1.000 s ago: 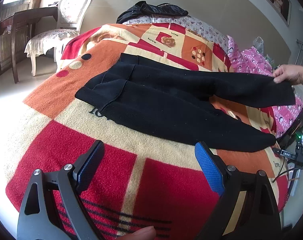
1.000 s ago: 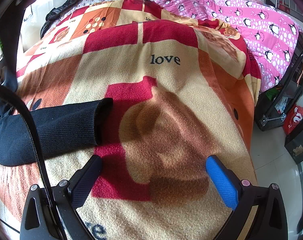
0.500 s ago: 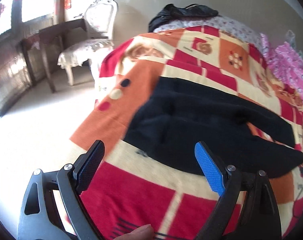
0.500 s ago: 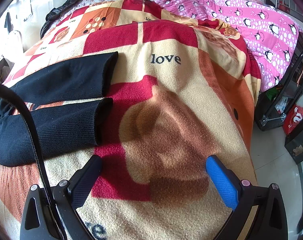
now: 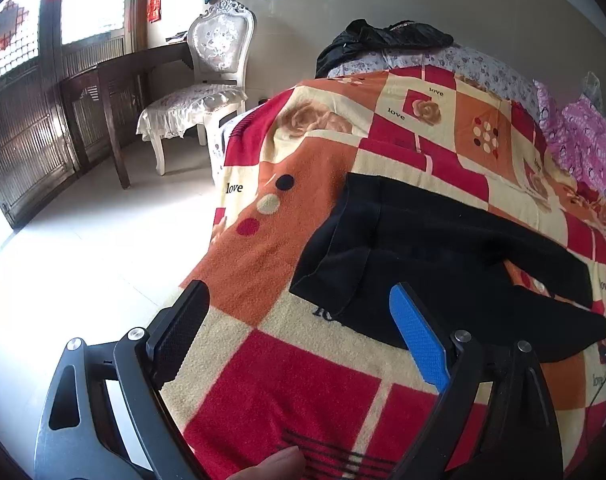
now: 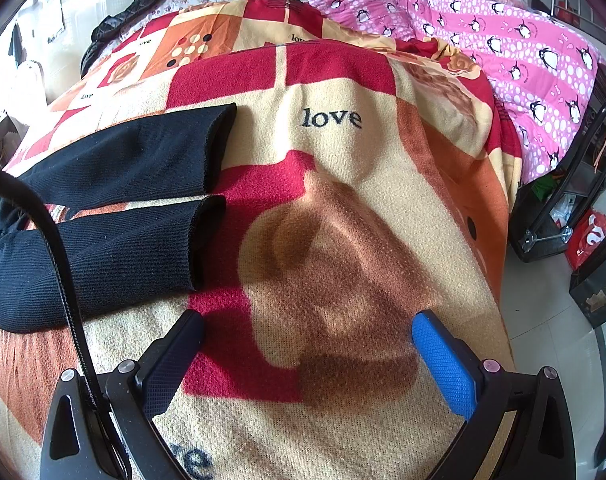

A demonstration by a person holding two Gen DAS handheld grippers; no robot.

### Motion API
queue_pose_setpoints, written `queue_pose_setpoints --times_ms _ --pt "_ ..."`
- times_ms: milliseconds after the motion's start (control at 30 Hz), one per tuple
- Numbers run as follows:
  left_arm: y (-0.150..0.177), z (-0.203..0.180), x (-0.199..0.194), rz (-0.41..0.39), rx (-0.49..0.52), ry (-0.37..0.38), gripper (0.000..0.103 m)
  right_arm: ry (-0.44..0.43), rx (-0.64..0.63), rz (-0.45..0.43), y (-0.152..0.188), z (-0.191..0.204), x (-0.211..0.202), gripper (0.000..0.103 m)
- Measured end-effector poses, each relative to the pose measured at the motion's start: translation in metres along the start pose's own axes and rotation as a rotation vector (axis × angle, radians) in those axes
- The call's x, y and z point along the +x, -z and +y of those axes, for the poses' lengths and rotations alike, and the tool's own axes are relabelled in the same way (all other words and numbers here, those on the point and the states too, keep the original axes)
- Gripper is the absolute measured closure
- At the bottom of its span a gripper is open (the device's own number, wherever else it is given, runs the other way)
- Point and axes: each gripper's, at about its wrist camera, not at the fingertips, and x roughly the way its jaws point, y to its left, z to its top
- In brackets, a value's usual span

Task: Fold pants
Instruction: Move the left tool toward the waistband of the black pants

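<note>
Black pants (image 5: 443,256) lie flat on a bed covered by a red, orange and cream patchwork blanket (image 5: 287,380). The waistband faces my left gripper (image 5: 299,320), which hovers open just short of it, holding nothing. In the right wrist view both leg cuffs (image 6: 207,184) lie side by side, ends pointing right. My right gripper (image 6: 307,344) stands open over bare blanket (image 6: 343,240), below and right of the near cuff, apart from it. A fingertip (image 5: 271,466) shows at the bottom edge of the left wrist view.
A white chair (image 5: 207,96) and dark wooden table (image 5: 135,68) stand on the floor left of the bed. A black garment (image 5: 379,40) lies at the bed's head. A pink penguin quilt (image 6: 503,52) lies right; boxes (image 6: 595,272) sit on the floor.
The left gripper swung left toward the waistband end. A hand that held the far leg is gone, and that leg now lies flat beside the near one. The right gripper stayed still.
</note>
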Motion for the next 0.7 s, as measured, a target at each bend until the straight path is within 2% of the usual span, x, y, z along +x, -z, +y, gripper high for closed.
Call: queue_pose_setpoints --times_ms 67,100,167,200,300,433,633,700 --pt "-0.005 0.028 -0.006 -0.023 -0.073 0.072 0.011 0.0 0.0 0.0 0.0 0.0 0.0 0.0" --pt "-0.007 0.041 -0.001 -0.023 -0.111 0.06 0.011 0.0 0.0 0.0 0.0 0.0 0.0 0.0" --pt "-0.005 0.04 0.015 0.07 -0.071 0.029 0.011 0.0 0.0 0.0 0.0 0.0 0.0 0.0" --pt "0.0 0.034 0.012 0.076 -0.052 0.029 0.011 0.0 0.0 0.0 0.0 0.0 0.0 0.0" --pt "0.016 0.003 -0.01 0.008 0.021 0.106 0.011 0.0 0.0 0.0 0.0 0.0 0.0 0.0" --pt "0.032 -0.032 -0.012 -0.016 0.068 0.157 0.011 0.0 0.0 0.0 0.0 0.0 0.0 0.0" --pt "0.045 -0.066 0.004 0.012 0.082 0.219 0.011 0.0 0.0 0.0 0.0 0.0 0.0 0.0" --pt "0.049 -0.079 0.009 0.012 0.101 0.213 0.011 0.001 -0.001 0.0 0.0 0.0 0.0 0.0"
